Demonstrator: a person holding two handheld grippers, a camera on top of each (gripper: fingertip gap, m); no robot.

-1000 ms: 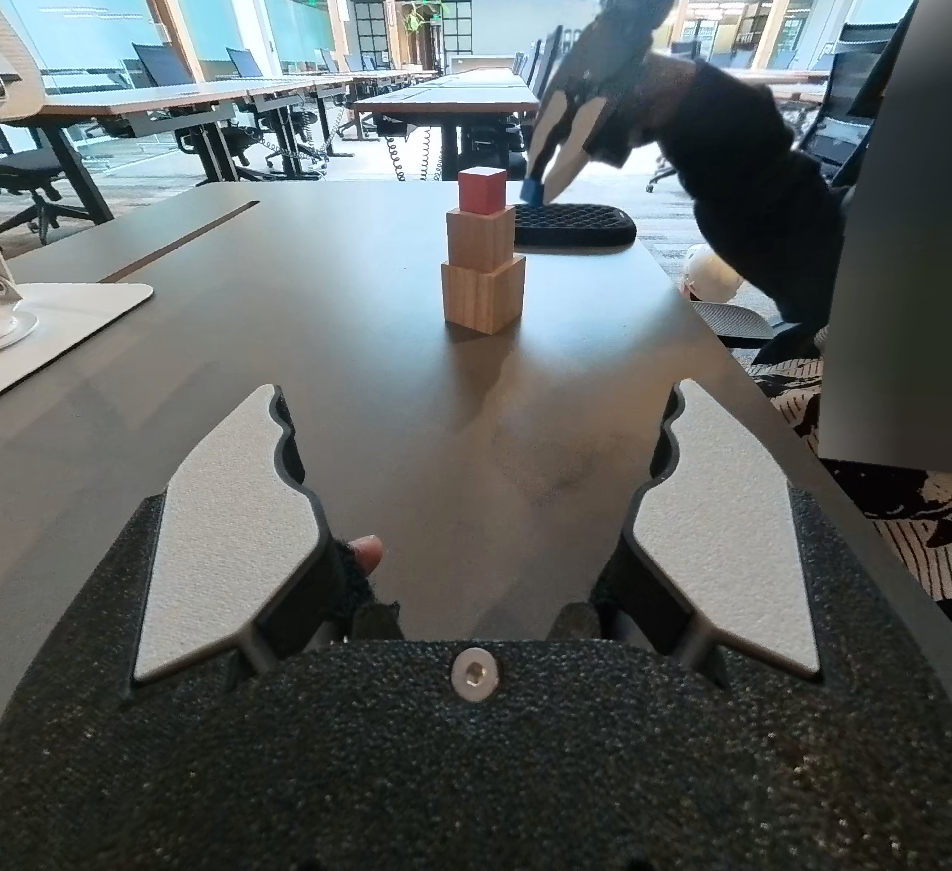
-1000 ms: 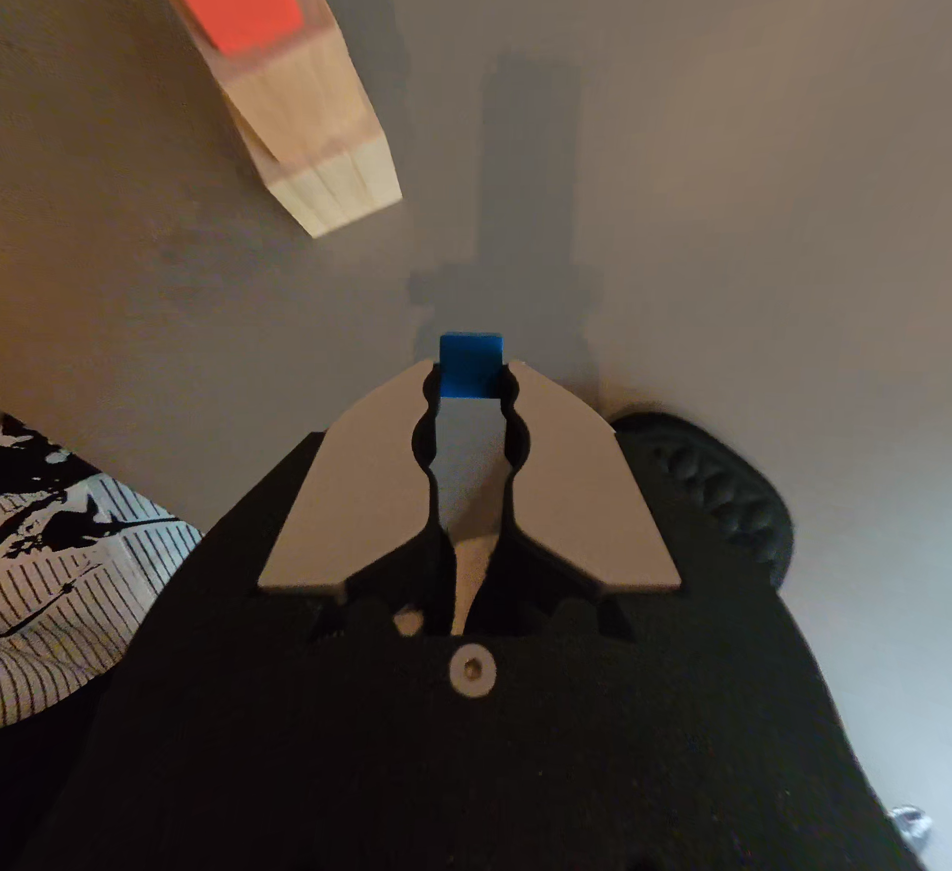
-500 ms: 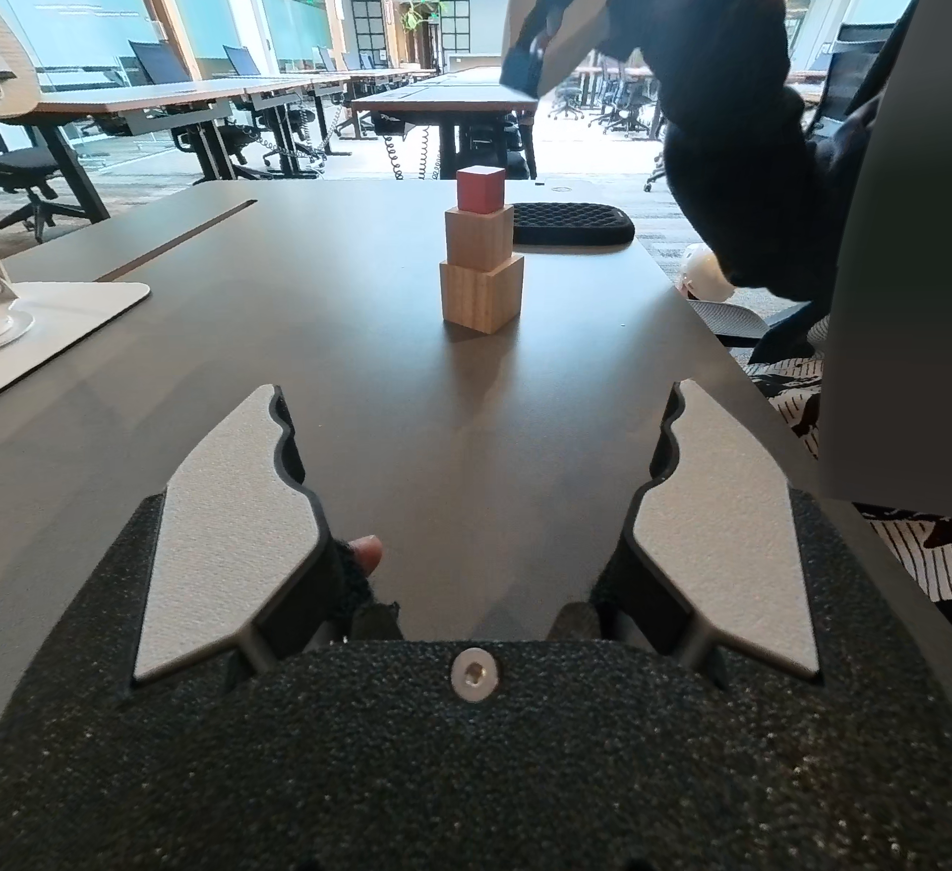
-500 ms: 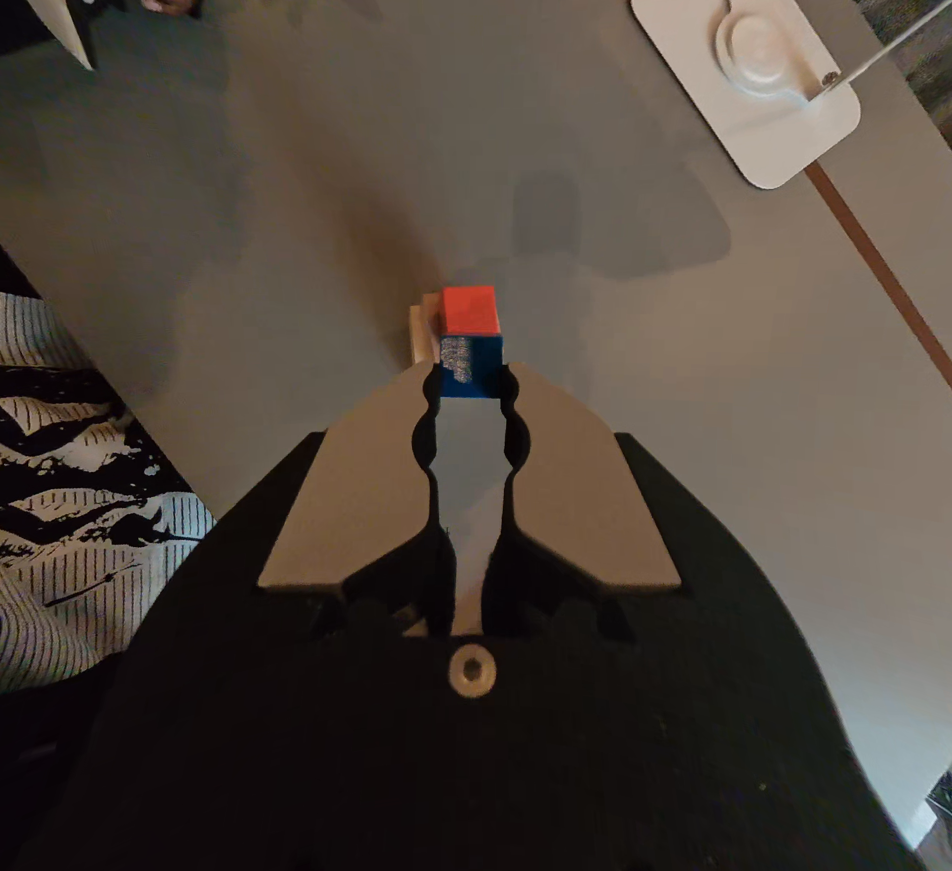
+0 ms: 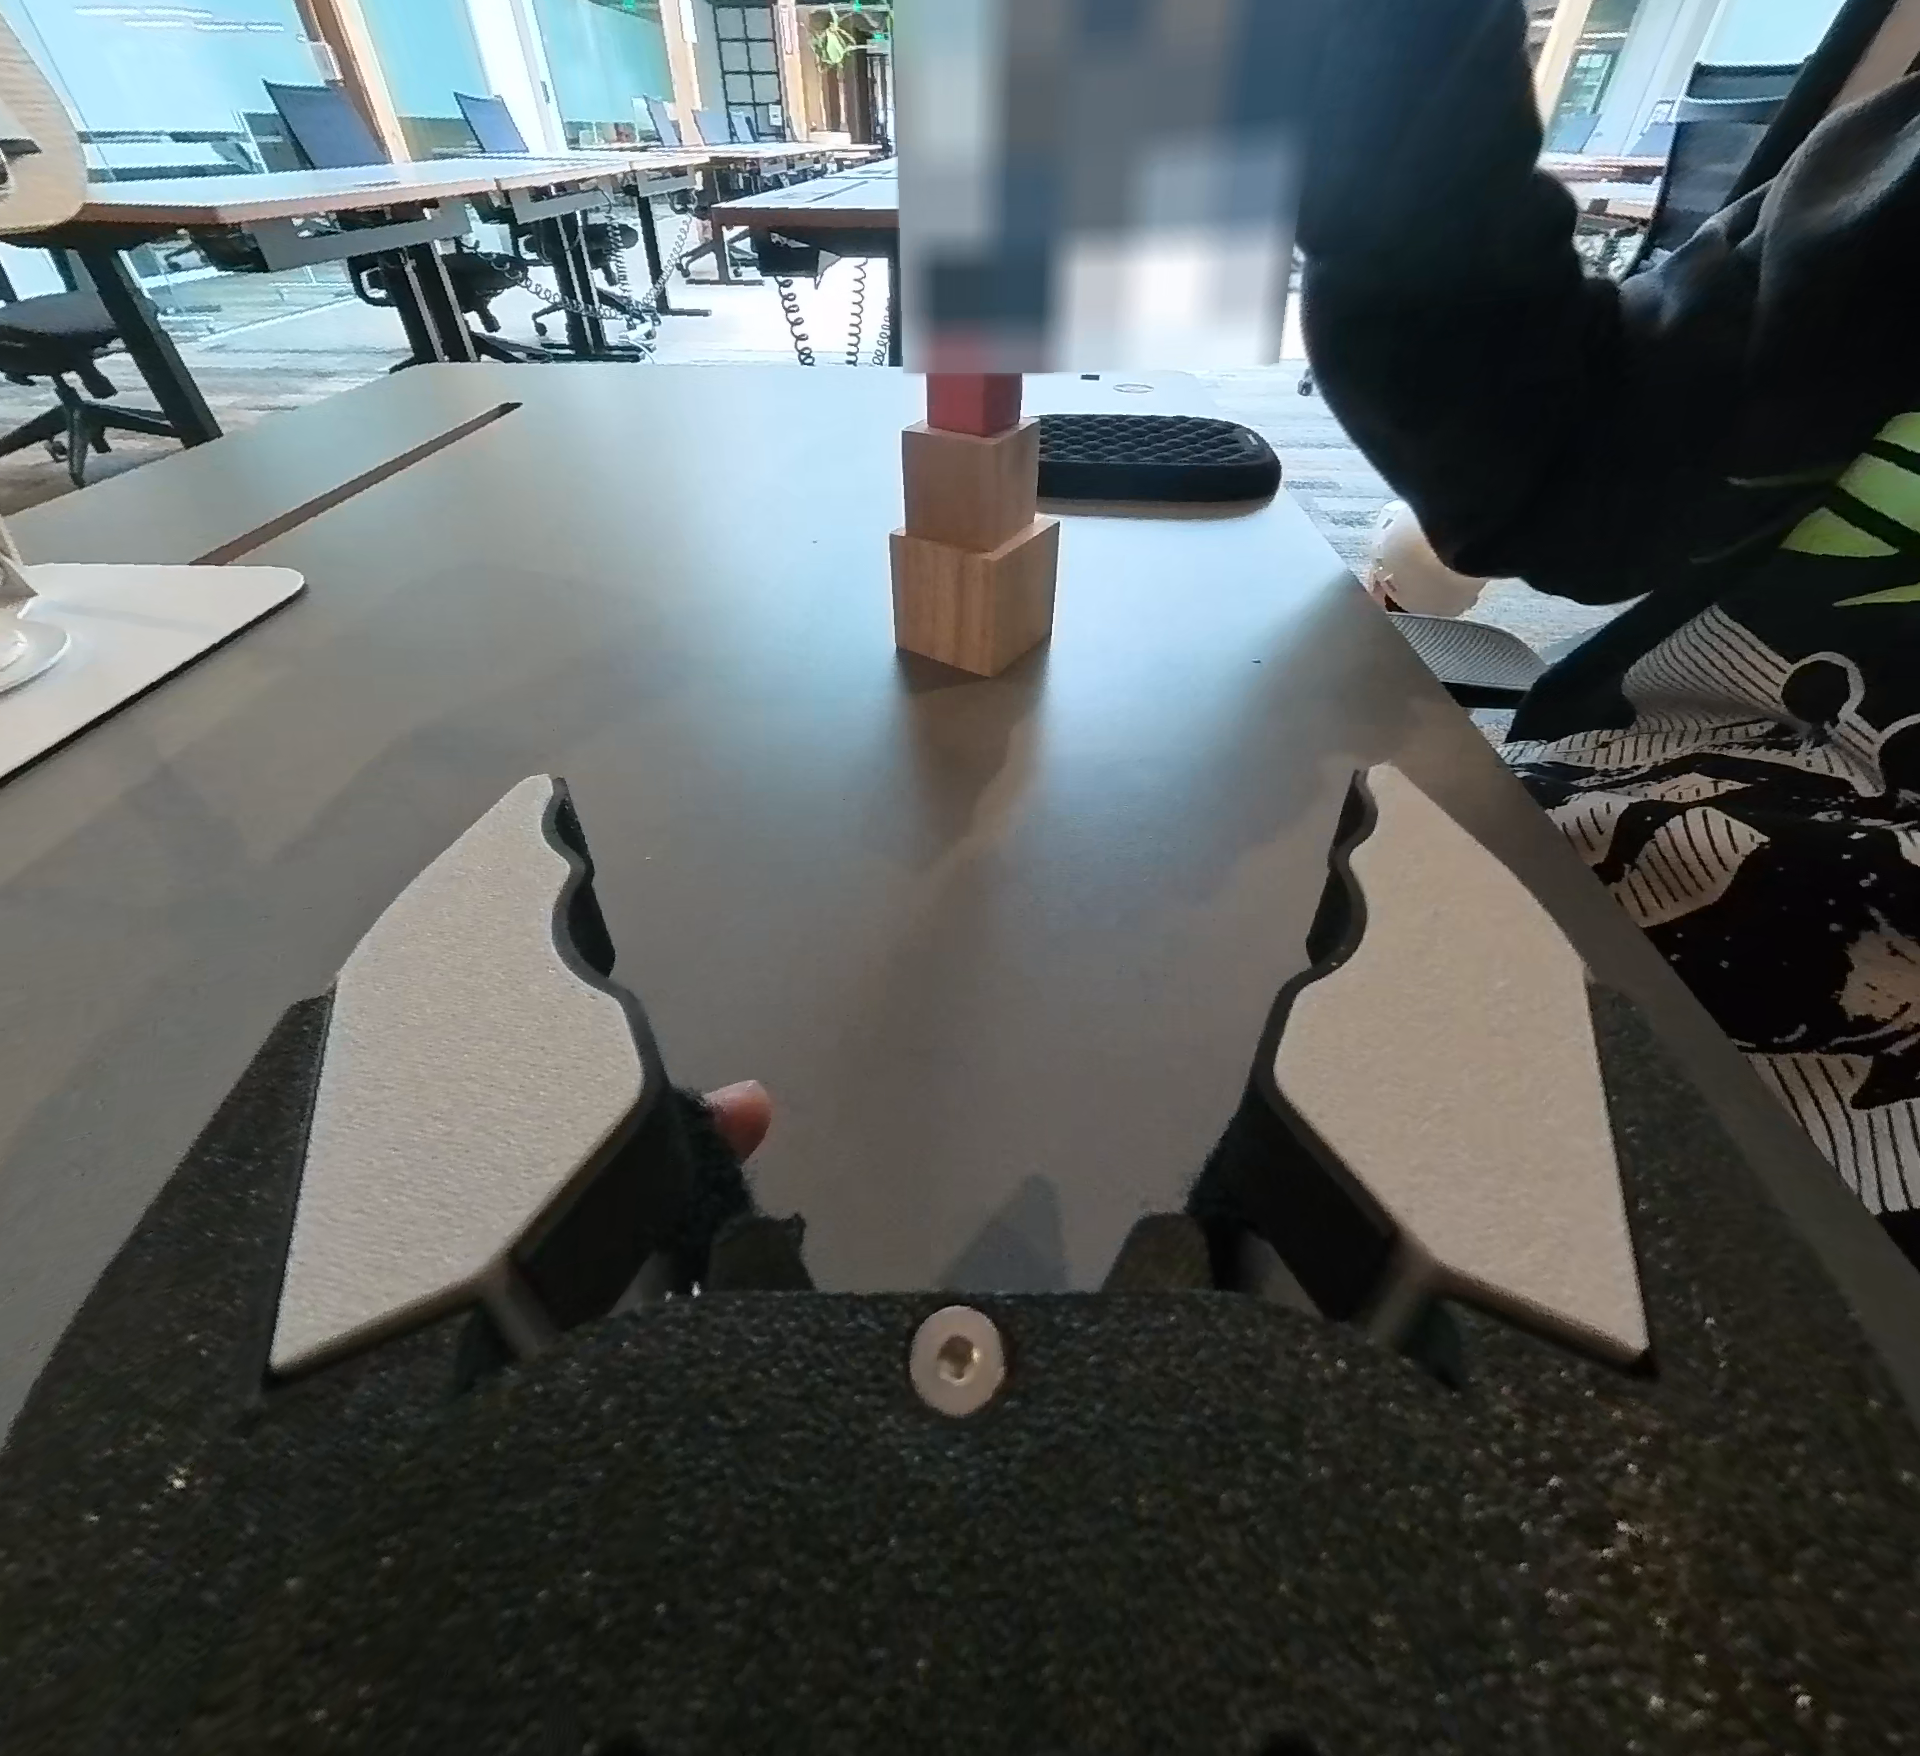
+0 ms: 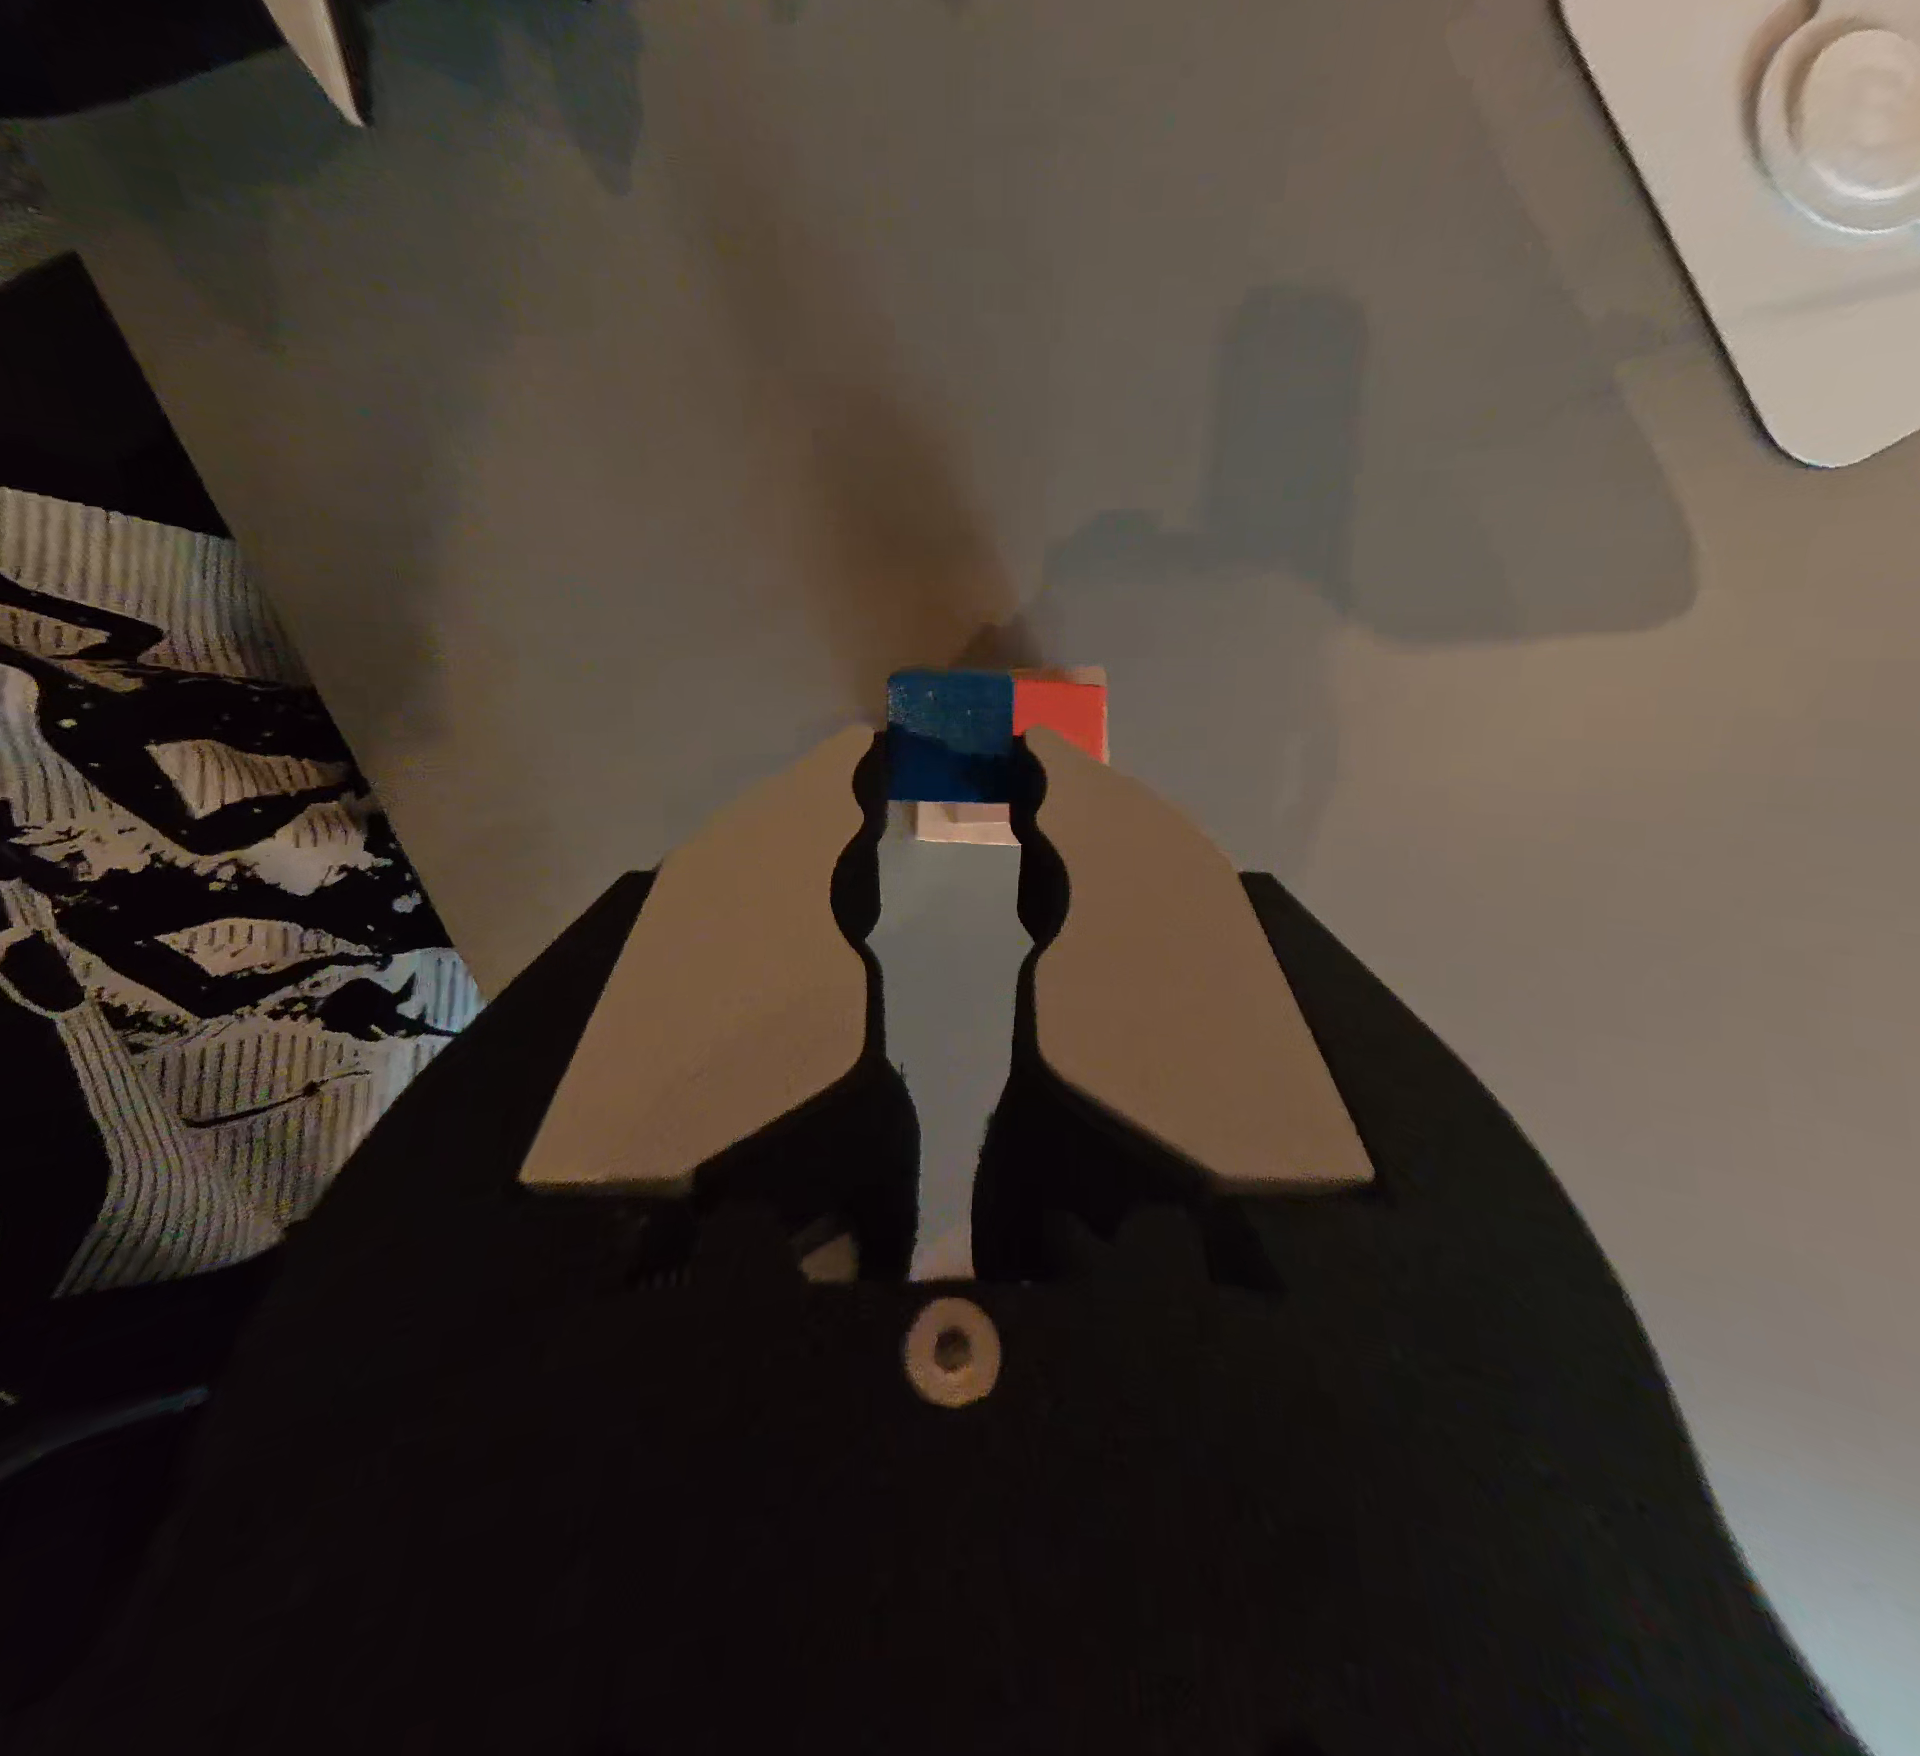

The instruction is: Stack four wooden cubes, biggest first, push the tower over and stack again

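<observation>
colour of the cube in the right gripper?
Blue cube, clearest in the right wrist view.

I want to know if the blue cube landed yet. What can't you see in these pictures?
- Left wrist view: a mosaic patch covers the red cube top, so any contact is hidden.
- Right wrist view: the blue cube in the right gripper overlaps the red cube; height gap unreadable from above.
- Lower wooden cubes mostly covered.

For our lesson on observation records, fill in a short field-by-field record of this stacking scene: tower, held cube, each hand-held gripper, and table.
tower: red cube on medium wooden cube on large wooden cube
held cube: blue cube, above the tower, offset from the red top
right hand-held gripper: shut on the blue cube
left hand-held gripper: open, empty, low over the table
table: dark; black mat behind the tower
</observation>
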